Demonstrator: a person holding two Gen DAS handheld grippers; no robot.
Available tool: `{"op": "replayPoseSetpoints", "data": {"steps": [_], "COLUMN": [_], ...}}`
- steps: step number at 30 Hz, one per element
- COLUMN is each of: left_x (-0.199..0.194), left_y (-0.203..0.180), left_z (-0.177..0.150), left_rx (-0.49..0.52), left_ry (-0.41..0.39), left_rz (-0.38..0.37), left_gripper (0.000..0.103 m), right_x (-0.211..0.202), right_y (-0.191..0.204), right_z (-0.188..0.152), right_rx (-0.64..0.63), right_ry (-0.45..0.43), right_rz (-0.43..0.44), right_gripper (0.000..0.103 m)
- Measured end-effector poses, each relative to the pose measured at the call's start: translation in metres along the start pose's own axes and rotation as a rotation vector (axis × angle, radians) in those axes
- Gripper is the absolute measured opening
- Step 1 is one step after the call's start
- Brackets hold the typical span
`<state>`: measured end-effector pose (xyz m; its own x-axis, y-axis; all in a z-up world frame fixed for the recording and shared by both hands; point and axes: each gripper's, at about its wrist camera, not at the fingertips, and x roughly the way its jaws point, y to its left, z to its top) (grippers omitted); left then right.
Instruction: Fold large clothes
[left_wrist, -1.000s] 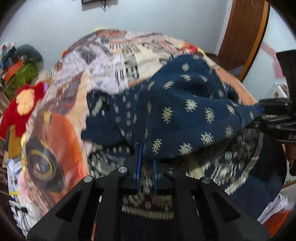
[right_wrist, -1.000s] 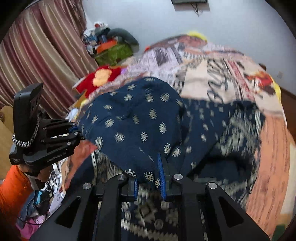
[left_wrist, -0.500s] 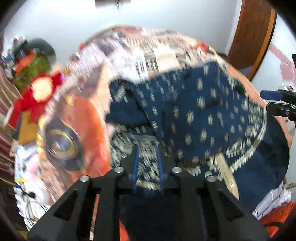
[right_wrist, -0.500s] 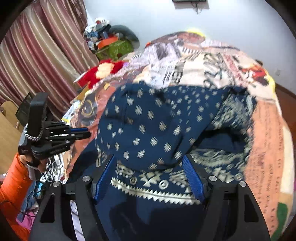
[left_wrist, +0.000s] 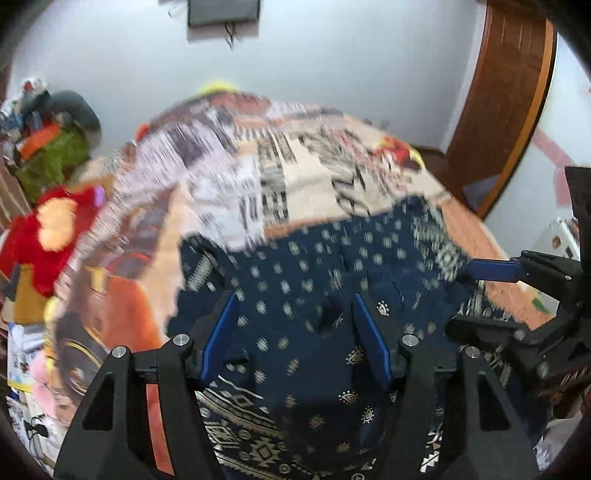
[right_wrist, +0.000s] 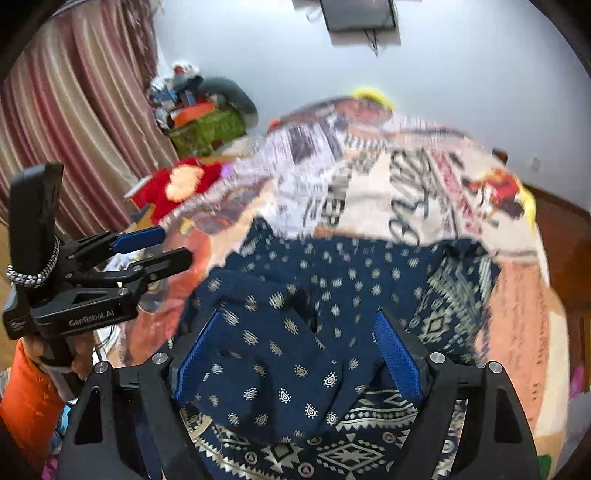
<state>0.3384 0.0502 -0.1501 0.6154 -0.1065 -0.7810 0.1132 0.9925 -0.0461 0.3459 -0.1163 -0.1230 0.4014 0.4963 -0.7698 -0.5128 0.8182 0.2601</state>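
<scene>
A large navy garment (left_wrist: 314, 295) with small cream motifs and a patterned border lies folded over itself on the bed; it also shows in the right wrist view (right_wrist: 332, 295). My left gripper (left_wrist: 295, 306) is open above its near part and holds nothing. My right gripper (right_wrist: 299, 325) is open as well, over a loose fold of the garment. The right gripper shows at the right edge of the left wrist view (left_wrist: 524, 291), and the left gripper at the left edge of the right wrist view (right_wrist: 147, 247). Both hang apart from the cloth.
The bed has a printed multicolour blanket (left_wrist: 258, 177). A red plush toy (left_wrist: 55, 229) lies at its left side. A pile of clutter (right_wrist: 203, 110) sits by striped curtains (right_wrist: 74, 110). A wooden door (left_wrist: 506, 92) stands at the right.
Both grippers have let go of the garment and opened. The raised cloth has dropped and lies folded on the bed. Both grippers have pulled back towards the near edge.
</scene>
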Motion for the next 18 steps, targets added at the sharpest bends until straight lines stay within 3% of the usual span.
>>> {"op": "replayPoseSetpoints", "data": {"steps": [9,18], "left_x": [0.058,0.032], "left_y": [-0.009,0.002], "left_z": [-0.059,-0.055], "left_rx": [0.087,0.053], "left_ry": [0.183,0.137], "left_rz": [0.071,0.079], "left_gripper": [0.063,0.063], "right_x": [0.057,0.038], "right_y": [-0.003,-0.002], "right_z": [-0.047,-0.054], "right_rx": [-0.080,-0.085], "right_ry": [0.228,0.196], "right_rz": [-0.024,-0.046], "right_gripper": [0.082,0.082]}}
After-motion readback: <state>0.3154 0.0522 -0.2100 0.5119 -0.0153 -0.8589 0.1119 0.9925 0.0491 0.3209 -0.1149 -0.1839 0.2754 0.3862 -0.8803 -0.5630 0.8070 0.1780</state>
